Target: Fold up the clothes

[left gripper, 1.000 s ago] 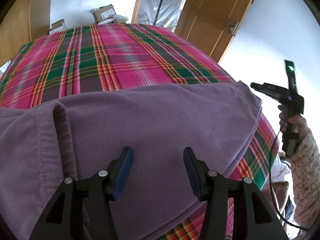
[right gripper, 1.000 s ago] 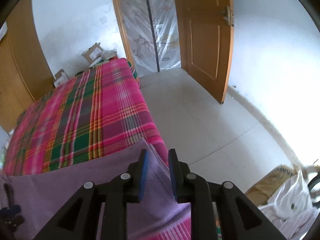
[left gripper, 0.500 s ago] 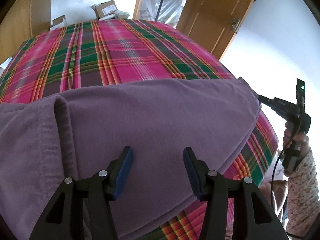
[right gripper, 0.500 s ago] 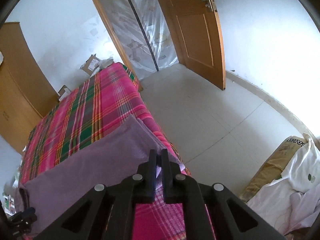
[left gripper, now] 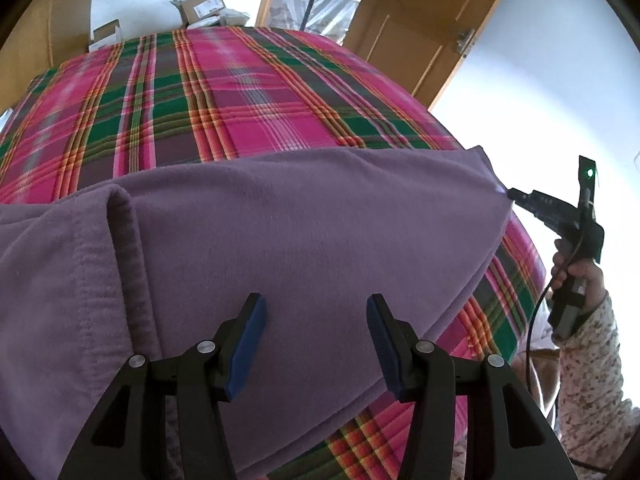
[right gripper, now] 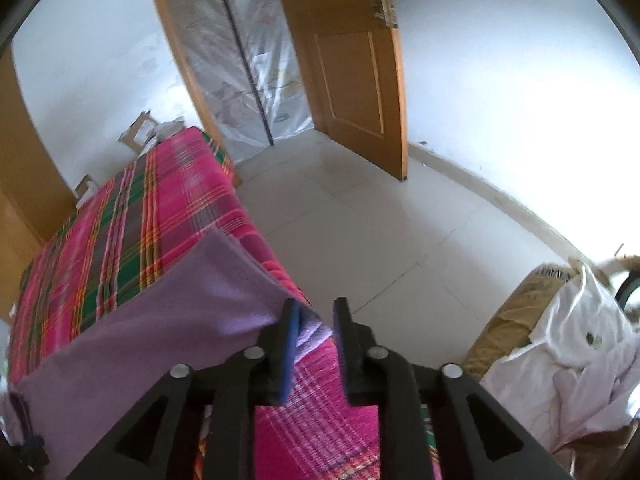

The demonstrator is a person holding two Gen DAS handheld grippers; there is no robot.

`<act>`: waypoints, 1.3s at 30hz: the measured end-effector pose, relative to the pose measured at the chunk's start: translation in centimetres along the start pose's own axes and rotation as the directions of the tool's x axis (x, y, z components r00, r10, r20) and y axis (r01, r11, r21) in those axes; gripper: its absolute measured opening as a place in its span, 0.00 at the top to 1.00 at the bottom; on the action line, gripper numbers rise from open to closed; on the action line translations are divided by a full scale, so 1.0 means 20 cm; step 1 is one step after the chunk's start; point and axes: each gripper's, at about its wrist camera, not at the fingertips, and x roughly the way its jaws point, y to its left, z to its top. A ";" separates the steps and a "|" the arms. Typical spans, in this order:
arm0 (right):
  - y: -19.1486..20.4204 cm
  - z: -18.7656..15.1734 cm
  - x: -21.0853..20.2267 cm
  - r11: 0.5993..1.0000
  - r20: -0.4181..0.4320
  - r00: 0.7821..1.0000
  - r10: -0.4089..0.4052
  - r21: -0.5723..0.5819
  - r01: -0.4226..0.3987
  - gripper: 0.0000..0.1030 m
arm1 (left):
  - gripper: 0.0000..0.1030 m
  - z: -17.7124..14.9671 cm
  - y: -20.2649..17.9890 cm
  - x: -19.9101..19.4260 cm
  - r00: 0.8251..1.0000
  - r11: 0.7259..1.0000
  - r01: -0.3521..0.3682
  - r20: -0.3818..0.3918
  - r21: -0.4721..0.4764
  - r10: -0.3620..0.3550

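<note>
Lying flat across the near end of a bed [left gripper: 248, 92] covered in pink, green and orange plaid, the purple fleece garment [left gripper: 304, 240] fills the space under and ahead of the left claw [left gripper: 313, 344]. That claw hangs just above the cloth with its blue-padded fingers [left gripper: 249, 344] spread wide and nothing between them. A ribbed hem or cuff fold [left gripper: 120, 248] of the garment stands up to the claw's left.

At the garment's far right corner, by the bed's edge, sits the right claw [right gripper: 313, 320]. In its own view the fingers stand a little apart, with the purple corner [right gripper: 308, 326] lying loosely between them, against the left pad; it does not look pinched. From the left view, the tip of this claw [left gripper: 516, 196] meets the corner, and a hand [left gripper: 572, 276] in a speckled sleeve holds the tool, on which a green light glows.

Half a second ago the right claw's fingers were pressed together on that corner; now they have parted. The left claw has stayed spread above the same spot.

On the floor to the right lie a tan sack [right gripper: 520, 308] with dark lettering too blurred to read and a white bag [right gripper: 576, 340]. Cardboard boxes [left gripper: 200, 4] with unreadable labels sit beyond the bed.
</note>
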 end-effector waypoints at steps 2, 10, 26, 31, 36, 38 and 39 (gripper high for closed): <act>-0.05 0.00 -0.03 0.998 0.027 0.999 0.033 0.059 -0.034 0.82 | 0.47 0.00 0.00 0.00 1.000 1.000 0.003 -0.006 0.000 -0.003; -0.17 -0.04 -0.05 0.965 0.061 0.981 0.182 0.182 -0.190 0.56 | 0.47 0.11 -0.01 0.07 0.997 0.998 0.062 -0.044 -0.018 -0.063; -0.05 -0.07 0.03 0.992 0.033 0.995 0.091 0.083 -0.094 0.65 | 0.47 0.35 -0.22 0.29 0.985 0.988 0.142 -0.108 0.055 -0.135; 0.04 -0.10 -0.02 0.999 0.074 0.996 0.043 -0.004 -0.043 0.73 | 0.47 0.41 -0.35 0.37 0.977 0.980 0.177 -0.137 0.094 -0.164; 0.08 -0.10 -0.01 0.997 0.075 0.995 0.061 -0.047 -0.058 0.82 | 0.47 0.45 -0.46 0.44 0.970 0.972 0.206 -0.159 0.118 -0.186; 0.07 -0.10 -0.01 0.996 0.067 0.994 0.082 -0.041 -0.079 0.85 | 0.47 0.46 -0.50 0.46 0.965 0.967 0.227 -0.163 0.116 -0.206; 0.05 -0.10 -0.02 0.994 0.063 0.993 0.104 -0.034 -0.102 0.87 | 0.47 0.46 -0.50 0.46 0.964 0.967 0.228 -0.164 0.116 -0.208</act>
